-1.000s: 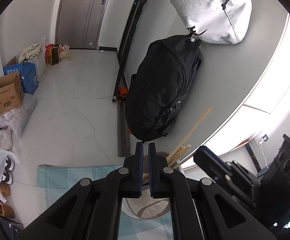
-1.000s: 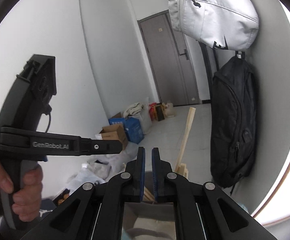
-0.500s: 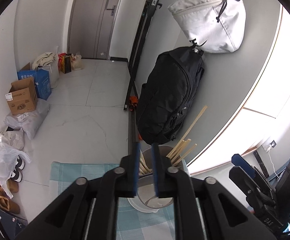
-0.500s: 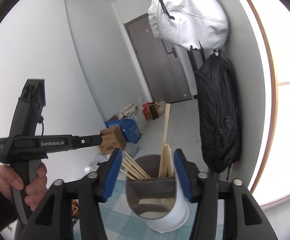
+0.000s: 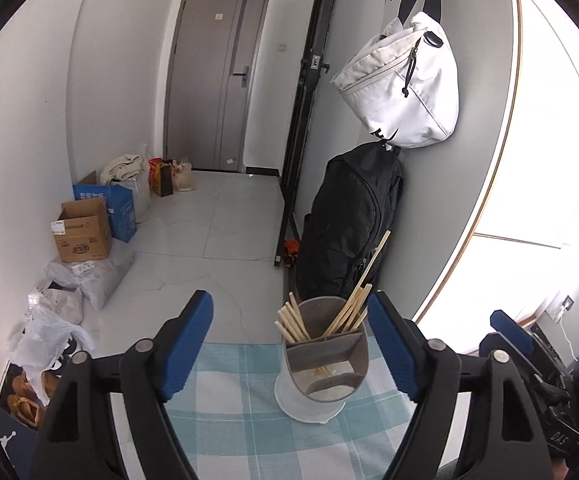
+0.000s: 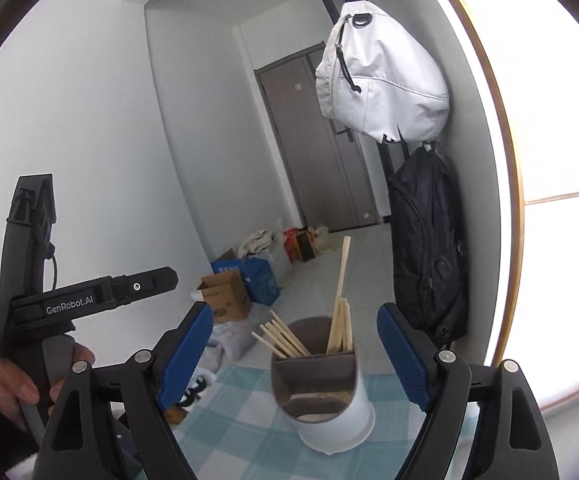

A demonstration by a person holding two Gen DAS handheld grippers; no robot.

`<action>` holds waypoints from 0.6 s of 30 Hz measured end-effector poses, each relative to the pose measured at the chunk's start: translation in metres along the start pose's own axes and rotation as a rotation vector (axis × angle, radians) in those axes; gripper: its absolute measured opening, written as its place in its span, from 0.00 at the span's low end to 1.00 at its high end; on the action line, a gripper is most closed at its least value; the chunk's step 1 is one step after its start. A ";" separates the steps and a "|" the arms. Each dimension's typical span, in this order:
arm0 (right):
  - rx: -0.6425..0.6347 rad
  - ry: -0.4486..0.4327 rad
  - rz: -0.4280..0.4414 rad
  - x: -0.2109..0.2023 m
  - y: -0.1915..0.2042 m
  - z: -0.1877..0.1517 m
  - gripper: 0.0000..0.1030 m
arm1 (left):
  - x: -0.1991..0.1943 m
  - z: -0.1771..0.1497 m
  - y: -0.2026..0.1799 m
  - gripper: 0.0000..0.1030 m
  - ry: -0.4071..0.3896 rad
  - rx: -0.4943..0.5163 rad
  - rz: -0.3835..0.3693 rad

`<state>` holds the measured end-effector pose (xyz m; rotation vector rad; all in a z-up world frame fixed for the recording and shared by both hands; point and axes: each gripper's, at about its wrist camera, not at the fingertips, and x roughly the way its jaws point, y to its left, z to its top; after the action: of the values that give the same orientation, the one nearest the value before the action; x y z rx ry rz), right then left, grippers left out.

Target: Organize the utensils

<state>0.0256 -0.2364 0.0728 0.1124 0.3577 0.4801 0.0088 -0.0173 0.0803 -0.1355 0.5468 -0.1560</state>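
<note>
Here the left gripper (image 5: 289,344) stands with its blue-padded jaws spread wide, having just been opening, and nothing is pinched between them; the utensil holder (image 5: 323,364) shows in the gap, nearer the right-hand finger but apart from both pads. The right gripper (image 6: 295,354) is likewise spread wide after just opening, holding nothing, with the same holder framed between its fingers and clear of them. In the right wrist view the left gripper's black body appears at the left, grasped by the person's hand (image 6: 7,388). The utensil holder is a white cup with a grey divided insert, standing upright on a checked blue and white cloth (image 5: 229,400). Wooden chopsticks (image 5: 293,322) lean out of its far compartments in 2 bunches, 1 fanning left and 1 tilting right, with a single longer stick rising above the rest. Beyond the cloth's far edge lies a pale tiled floor (image 5: 209,240). A black backpack (image 5: 349,224) hangs against the right wall below a white bag (image 5: 405,88). Cardboard boxes (image 5: 83,232) and plastic bags sit along the left wall, and a grey door (image 5: 217,76) closes the far end.
</note>
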 end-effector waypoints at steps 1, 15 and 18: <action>-0.004 -0.003 0.000 -0.001 0.001 -0.001 0.89 | -0.003 -0.003 0.000 0.78 -0.009 -0.001 0.012; -0.066 -0.053 -0.038 -0.030 0.021 -0.033 1.00 | -0.026 -0.048 0.014 0.86 -0.077 0.002 0.093; -0.069 -0.067 -0.065 -0.034 0.020 -0.046 1.00 | -0.025 -0.059 0.018 0.90 -0.080 0.016 0.106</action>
<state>-0.0281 -0.2341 0.0443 0.0495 0.2782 0.4230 -0.0421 -0.0004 0.0398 -0.0965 0.4718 -0.0515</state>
